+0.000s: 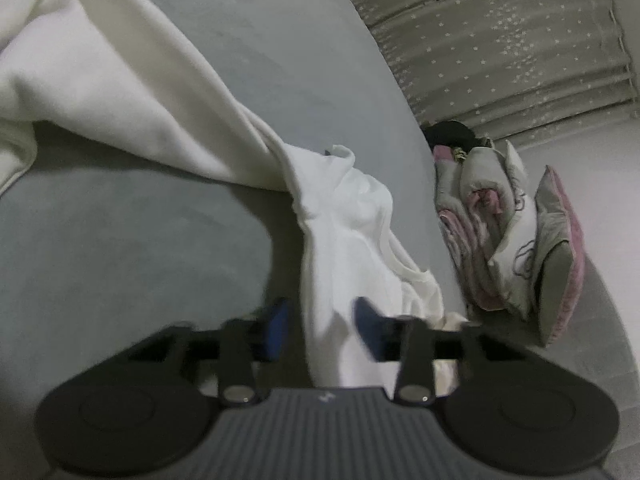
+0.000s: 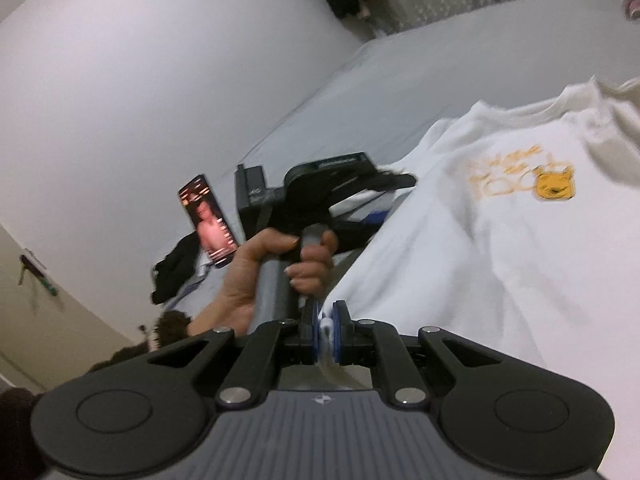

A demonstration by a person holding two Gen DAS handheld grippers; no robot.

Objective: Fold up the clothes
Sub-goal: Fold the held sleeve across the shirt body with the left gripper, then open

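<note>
Clearly the white sweatshirt [image 2: 480, 240] is hanging soft and limp — right gripper [image 2: 329, 326] is pinching its edge, left gripper [image 1: 324, 320] is straddling a fold, jaws apart — hems grip best.

I'm looking at soft, matt white cloth in the sweatshirt [image 2: 460, 240], its yellow bear print [image 2: 554, 187] flat and slightly shiny. The grey bed cover [image 1: 132, 248] is reading as matt, faintly napped fabric. My right gripper [image 2: 328, 324] is showing matt black plastic with bright metal pivots. The phone [image 2: 208, 220] screen is gleaming glossy.
</note>
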